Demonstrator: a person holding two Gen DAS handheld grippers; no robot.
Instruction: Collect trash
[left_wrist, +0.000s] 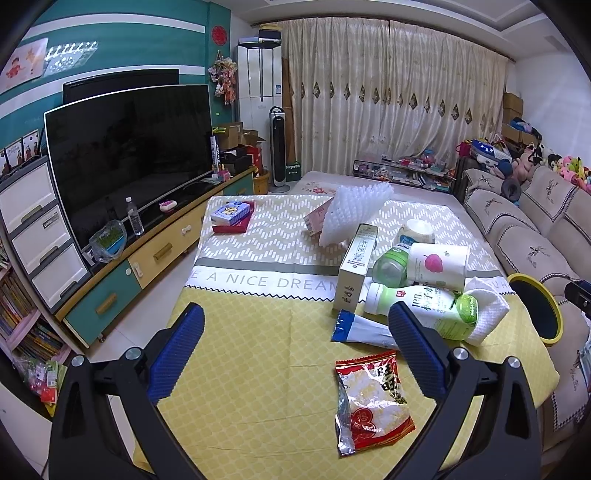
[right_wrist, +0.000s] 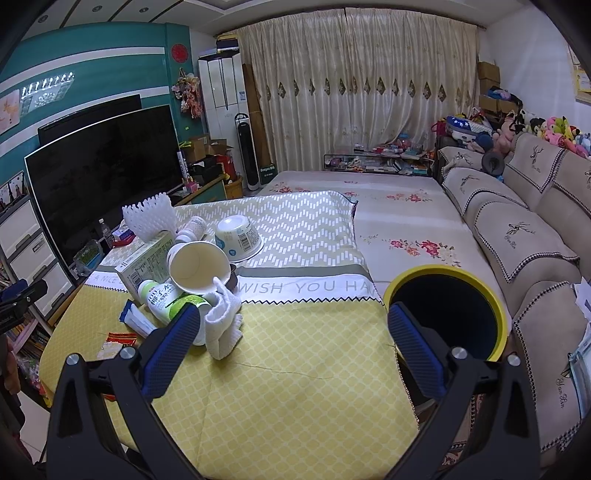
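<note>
Both grippers' fingers gape empty; only right view shows bin (right_wrist: 499, 314) fully, probably empty

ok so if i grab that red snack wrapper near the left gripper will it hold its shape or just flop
The red snack wrapper lies flat and creased on the yellow tablecloth, so it looks empty: probably very light and floppy, likely to droop from a pinch. Its foil edge looks shiny, so it may slip between the pads. Lying this flat, it probably needs an edge pinch, which may catch the cloth.
</note>
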